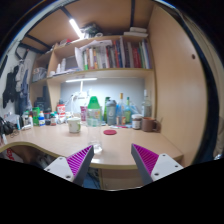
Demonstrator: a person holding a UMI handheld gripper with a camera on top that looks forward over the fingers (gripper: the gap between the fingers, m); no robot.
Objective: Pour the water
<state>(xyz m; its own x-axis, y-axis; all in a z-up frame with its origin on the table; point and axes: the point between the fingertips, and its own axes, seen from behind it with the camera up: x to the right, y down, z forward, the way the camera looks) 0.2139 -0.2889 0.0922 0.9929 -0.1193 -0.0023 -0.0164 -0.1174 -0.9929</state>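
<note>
The gripper (113, 163) has its two fingers spread wide apart, and nothing is held between them. Each finger has a purple pad (79, 160) on its inside face. Just past the fingers is the front edge of a light wooden tabletop (120, 148) that curves around. A clear glass (97, 148) stands on it a little ahead of the fingers, close to the left one. Farther back there is a white cup (74, 125), and next to it, flat on the wood, a small red lid (109, 131). Behind these stands a big green bottle (94, 110), with a row of other bottles and jars (125, 114) beside it along the back of the tabletop. It is too small to tell which one holds the water. On the wall above is a wooden shelf (100, 71) full of books (110, 54). A long bright lamp (75, 27) shines from the ceiling.
</note>
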